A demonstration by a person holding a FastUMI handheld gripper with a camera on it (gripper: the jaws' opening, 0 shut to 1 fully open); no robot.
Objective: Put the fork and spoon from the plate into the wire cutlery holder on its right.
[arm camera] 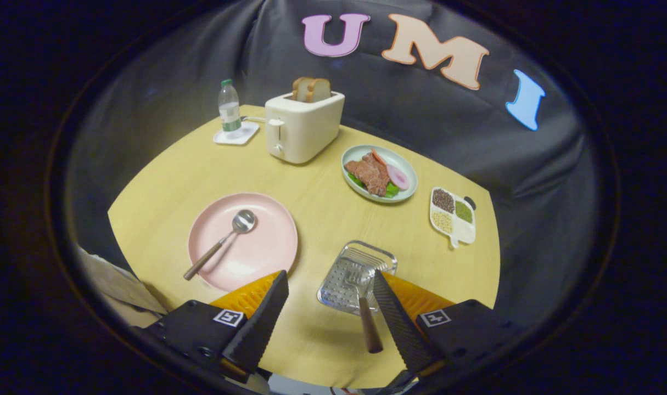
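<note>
Our claw (326,299) hangs above the near edge of the table (333,181) with its fingers spread wide and nothing between them. Going from the left, we see the pink plate (267,247) just ahead of the left finger, and the spoon (220,244) lies on it. Its long axis runs on a slant, bowl toward the far side and the toaster (303,131), handle toward us and to the left, the handle's end reaching past the plate's rim. Next to the right comes the wire holder (341,274), close beside the right finger, and the fork (360,307) rests in it already, tines in the basket and handle sticking out toward us, roughly along the finger. We judge the spoon is what remains. Risks from here: a flat, thin handle could slip from the fingers or scrape the plate sideways, and swinging across could knock the fork's jutting handle and tip the light holder.
</note>
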